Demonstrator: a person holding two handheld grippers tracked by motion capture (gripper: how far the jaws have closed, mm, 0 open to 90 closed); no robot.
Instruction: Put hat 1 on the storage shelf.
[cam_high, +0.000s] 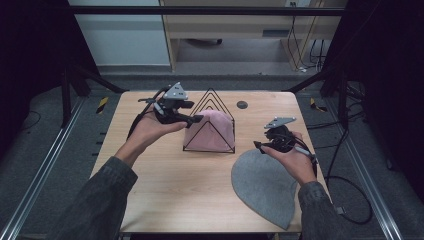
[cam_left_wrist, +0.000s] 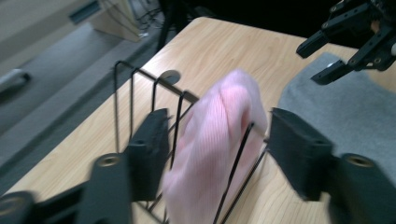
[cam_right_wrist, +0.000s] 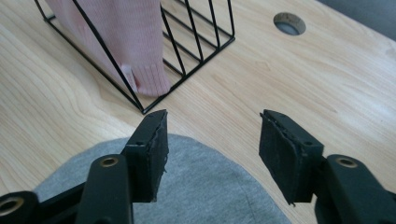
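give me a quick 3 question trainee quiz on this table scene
1. True or false: the pink knit lies flat on the table.
2. What does the right gripper hover over? A) grey felt piece B) wire rack C) table hole
3. Are the left gripper fingers pressing anything?

Key: 1. False, it stands in the wire rack. 2. A. 3. No, they stand open on either side of the pink knit without pressing it.

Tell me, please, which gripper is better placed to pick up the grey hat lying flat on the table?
The right gripper, probably. It hovers at the far edge of the grey hat, open with nothing between its jaws. The left gripper is open beside the pink hat in the black wire rack, farther from the grey one.
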